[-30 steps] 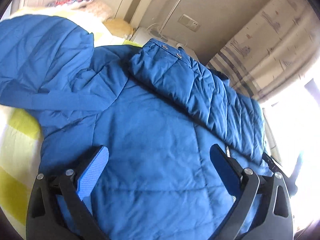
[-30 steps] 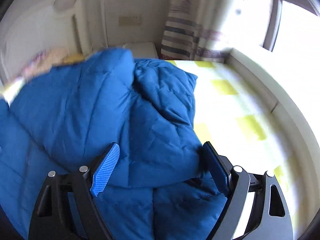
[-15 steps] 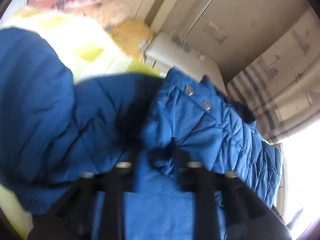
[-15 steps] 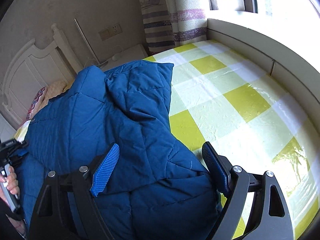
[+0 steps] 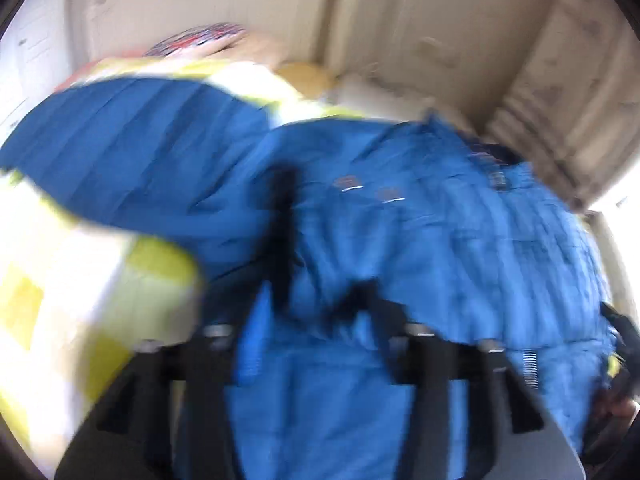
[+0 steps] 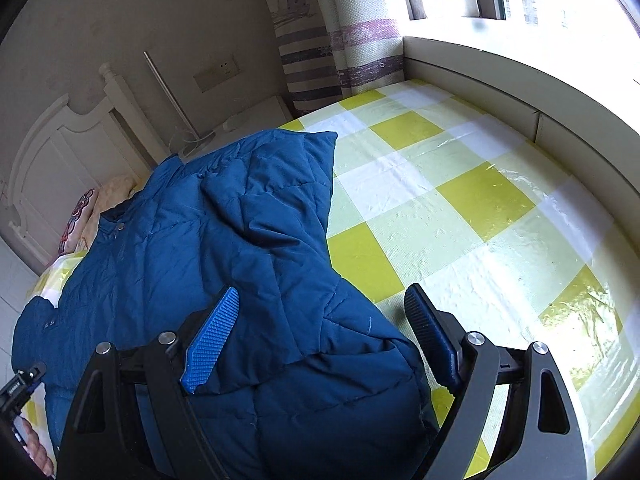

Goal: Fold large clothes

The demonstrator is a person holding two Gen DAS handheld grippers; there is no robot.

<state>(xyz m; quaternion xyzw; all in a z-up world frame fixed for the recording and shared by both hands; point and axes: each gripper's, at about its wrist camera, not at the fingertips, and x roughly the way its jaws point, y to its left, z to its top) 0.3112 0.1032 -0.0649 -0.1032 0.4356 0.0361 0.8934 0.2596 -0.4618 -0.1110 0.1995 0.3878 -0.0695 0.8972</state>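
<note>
Currently: right gripper (image 6: 320, 332) jaws wide apart, empty, above quilted blue puffer jacket (image 6: 224, 248) lying on glossy yellow-and-white checked bed cover (image 6: 460, 208); left gripper (image 5: 316, 312) blurred, jaws just reopening partway, jacket fabric bunched between them, grip unclear

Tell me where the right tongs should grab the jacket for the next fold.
Grab the jacket by its near corner hem, coming from the bare checked sheet side. That edge lies loose between the open right tongs, the padding elsewhere looks too bulky.
</note>
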